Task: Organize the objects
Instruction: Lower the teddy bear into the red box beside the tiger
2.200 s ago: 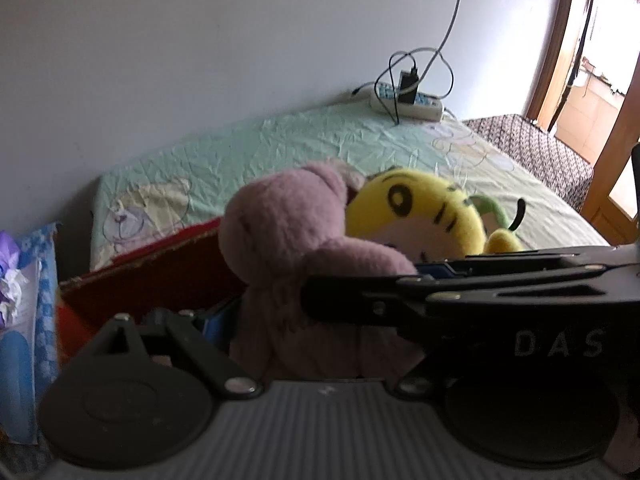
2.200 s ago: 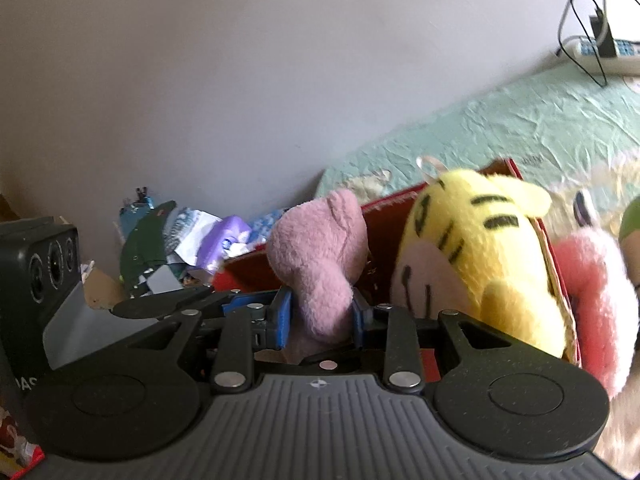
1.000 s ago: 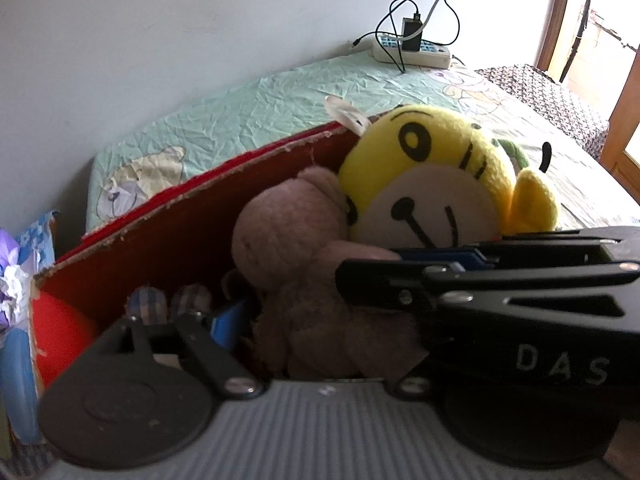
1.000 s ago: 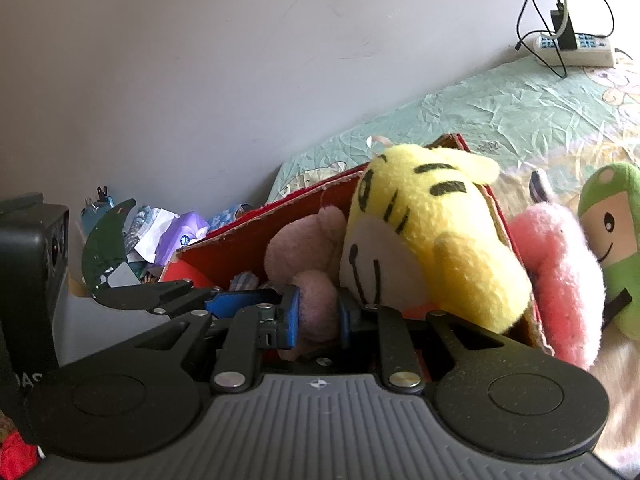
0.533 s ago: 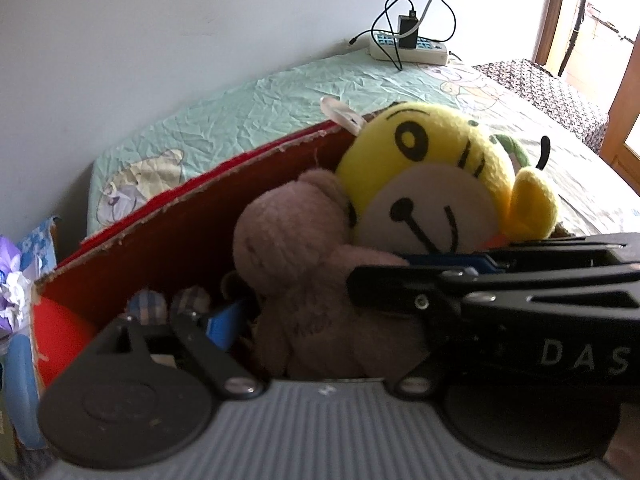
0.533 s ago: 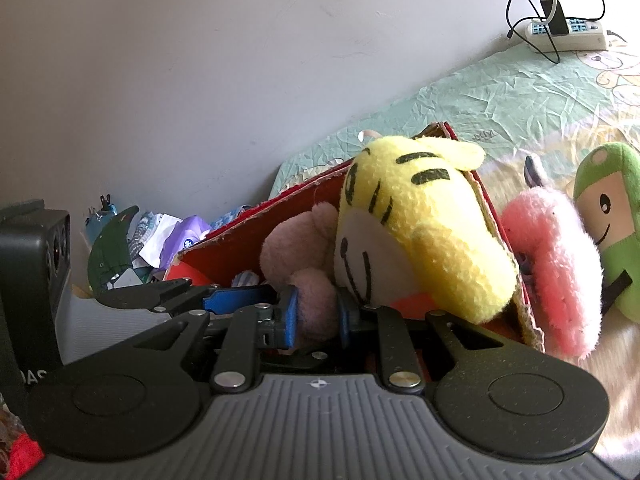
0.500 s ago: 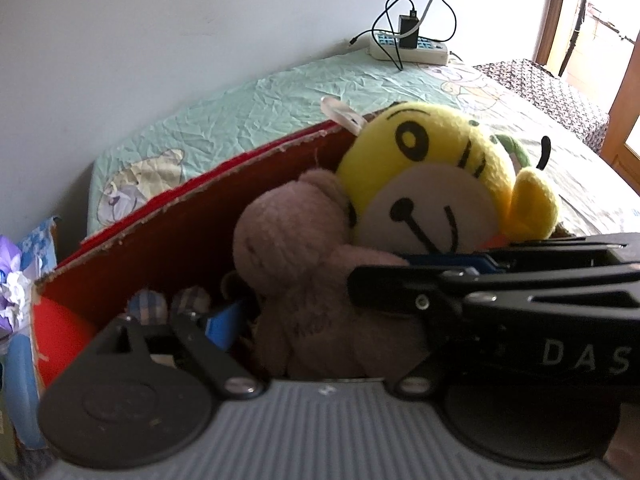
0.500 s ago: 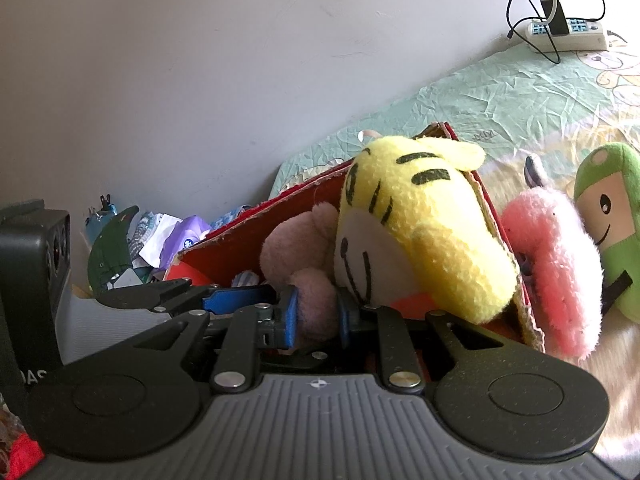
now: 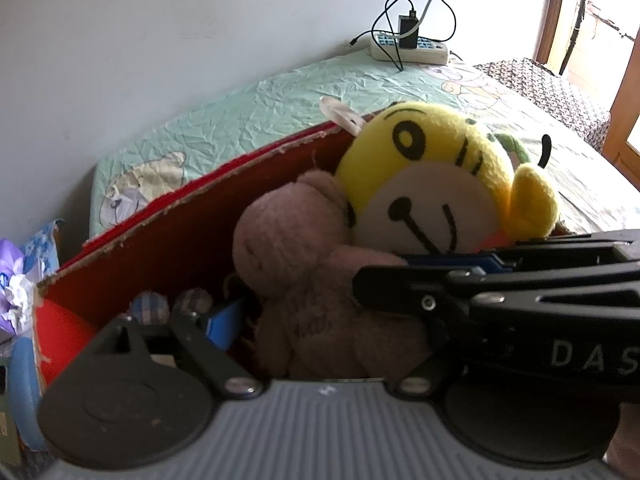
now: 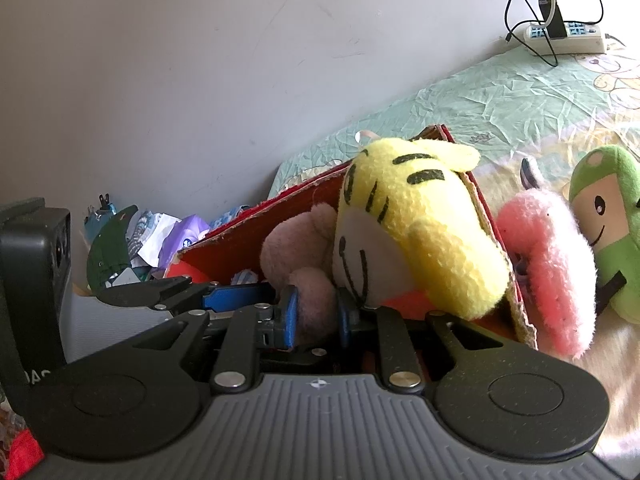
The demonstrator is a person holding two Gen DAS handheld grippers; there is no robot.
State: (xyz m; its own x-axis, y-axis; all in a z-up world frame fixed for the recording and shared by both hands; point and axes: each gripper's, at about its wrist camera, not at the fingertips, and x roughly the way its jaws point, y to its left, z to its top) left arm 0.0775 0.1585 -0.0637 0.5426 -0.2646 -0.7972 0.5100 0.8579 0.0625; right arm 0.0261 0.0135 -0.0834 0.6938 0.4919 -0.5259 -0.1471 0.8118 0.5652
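Bed (image 9: 280, 92) against wall | right fingers (image 10: 314, 314) clamp pink bear (image 10: 296, 256) | left fingers (image 9: 224, 316) closing, apart

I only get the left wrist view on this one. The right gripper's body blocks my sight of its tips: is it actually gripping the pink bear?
Observer: Yes. The right gripper is shut on a rounded limb of the pink bear, with a blue pad on each side.
Operator: Any toys outside the red box?
Observer: A fluffy pink toy lies just beyond the end wall of the red box.
Operator: Only that one?
Observer: No, a green plush toy with a smiling face sits beside it, farther from the box.
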